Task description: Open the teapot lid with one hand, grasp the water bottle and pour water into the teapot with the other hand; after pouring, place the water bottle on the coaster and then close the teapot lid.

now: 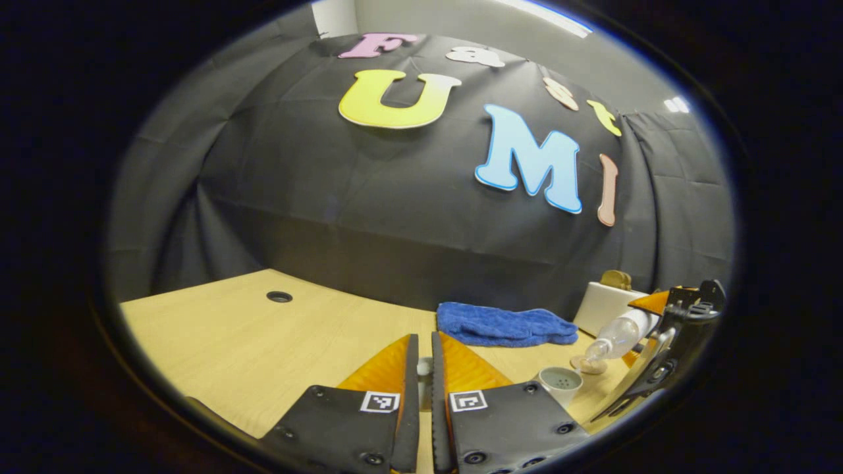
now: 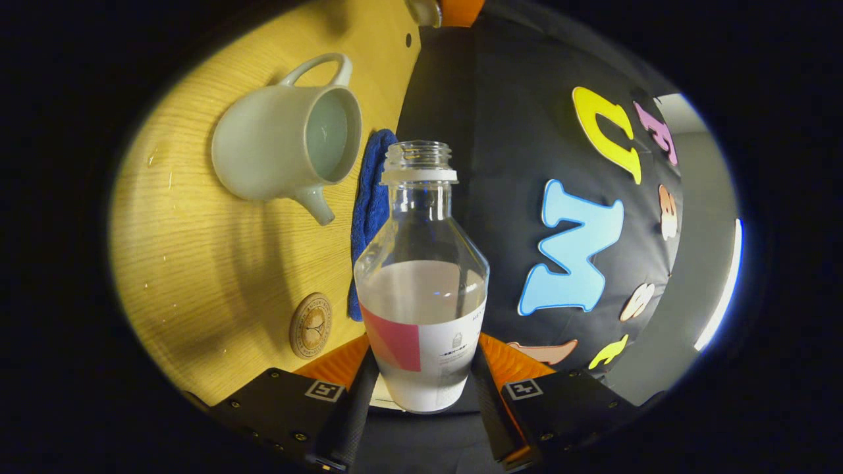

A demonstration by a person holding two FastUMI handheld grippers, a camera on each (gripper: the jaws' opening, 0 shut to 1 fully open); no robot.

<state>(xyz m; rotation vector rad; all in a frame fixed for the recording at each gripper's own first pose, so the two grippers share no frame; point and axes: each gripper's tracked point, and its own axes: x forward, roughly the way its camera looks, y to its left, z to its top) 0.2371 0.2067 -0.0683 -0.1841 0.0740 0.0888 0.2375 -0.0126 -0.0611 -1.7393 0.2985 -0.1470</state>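
The right gripper (image 2: 421, 388) clamps a clear, capless bottle (image 2: 421, 276), tipped sideways and part full (white label with a pink patch), near the open pale teapot (image 2: 276, 148) on the wooden table (image 2: 197, 263). A round coaster (image 2: 311, 325) lies beside a blue cloth (image 2: 372, 197). The left gripper (image 1: 425, 368) pinches a small pale thing, presumably the lid (image 1: 425, 366), fingers nearly together.

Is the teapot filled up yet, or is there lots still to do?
The lid is off: the teapot stands open, and the left gripper seems to pinch the lid. The right gripper holds the water bottle, tipped, with water inside, so pouring is in hand. Left: put the bottle on the coaster, then close the lid.
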